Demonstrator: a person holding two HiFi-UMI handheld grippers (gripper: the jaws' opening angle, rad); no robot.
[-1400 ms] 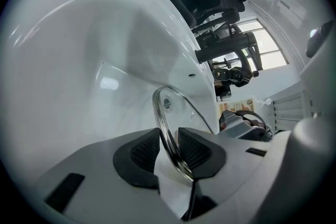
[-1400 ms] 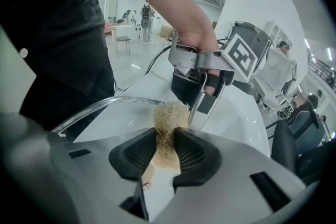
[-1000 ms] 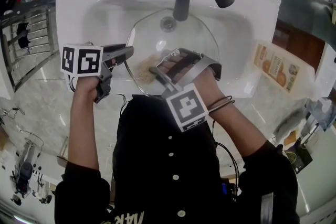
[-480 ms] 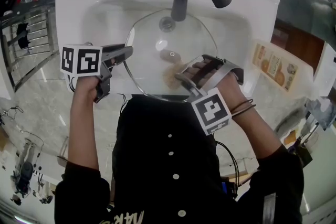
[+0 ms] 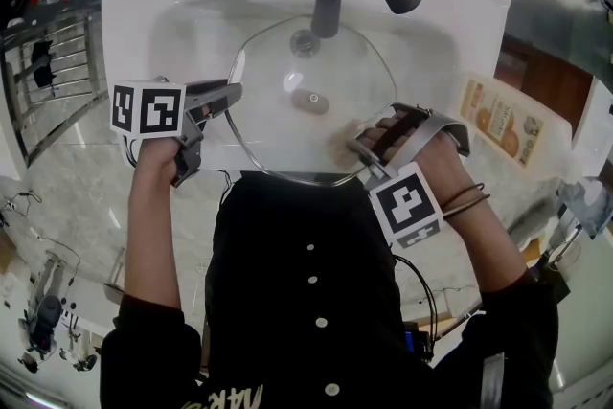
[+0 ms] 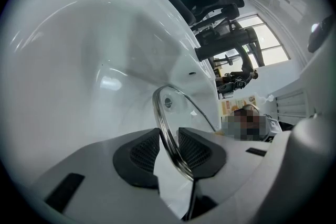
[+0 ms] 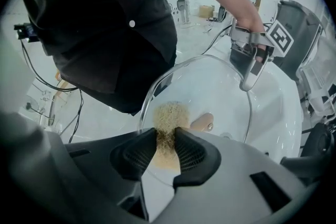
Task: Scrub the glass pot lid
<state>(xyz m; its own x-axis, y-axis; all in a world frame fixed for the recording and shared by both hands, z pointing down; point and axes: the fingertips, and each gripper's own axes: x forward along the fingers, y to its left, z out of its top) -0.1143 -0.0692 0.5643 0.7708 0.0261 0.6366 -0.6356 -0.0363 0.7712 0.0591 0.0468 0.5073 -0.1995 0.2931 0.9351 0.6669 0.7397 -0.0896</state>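
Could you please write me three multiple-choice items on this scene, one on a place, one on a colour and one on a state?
1. Where is the lid?
A. on a stove
B. over the sink
C. on a chair

2. What colour is the scrubber in the right tool?
A. blue
B. black
C. tan

3. In what state is the left tool?
A. open and empty
B. shut on nothing
C. shut on the lid's rim

Answers:
1 B: the head view shows the lid above the white sink.
2 C: tan fibres sit in the right tool's grip against the glass.
3 C: the left gripper view shows the metal rim pinched in that tool.
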